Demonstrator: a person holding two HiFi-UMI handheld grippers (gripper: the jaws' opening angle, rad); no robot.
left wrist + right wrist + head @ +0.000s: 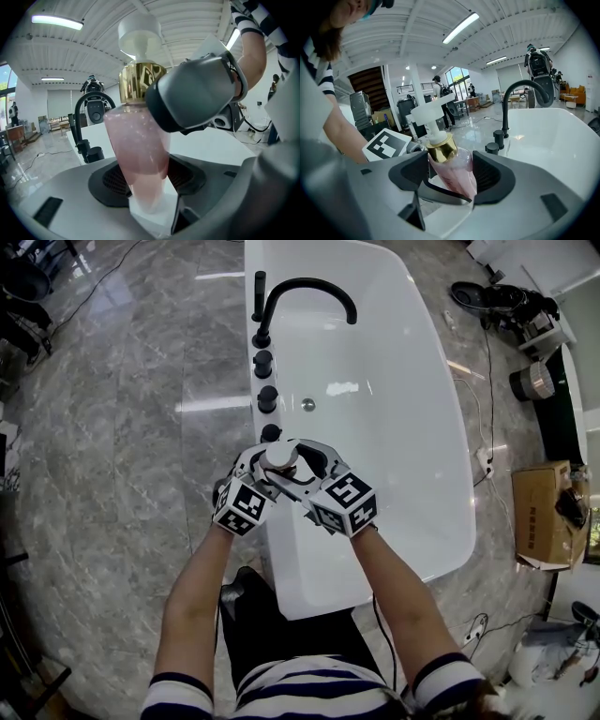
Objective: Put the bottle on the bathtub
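The left gripper (pixel 255 472) and right gripper (pixel 309 463) both clamp the pink pump bottle (pixel 278 457) from opposite sides over the white bathtub (pixel 448 437) at its faucet-side rim, just beside the black knobs (pixel 267 397) below the curved black faucet (pixel 309 289).

In the head view, the left gripper (pixel 263 465) and right gripper (pixel 302 457) are hiding the bottle (pixel 278 457) below its pump. In the left gripper view, the right gripper is covering its shoulder at 2 o'clock. The tub (pixel 403 427) is running off the head view at 12 o'clock, and the box (pixel 542 514) print at 3 o'clock is showing too small to read.
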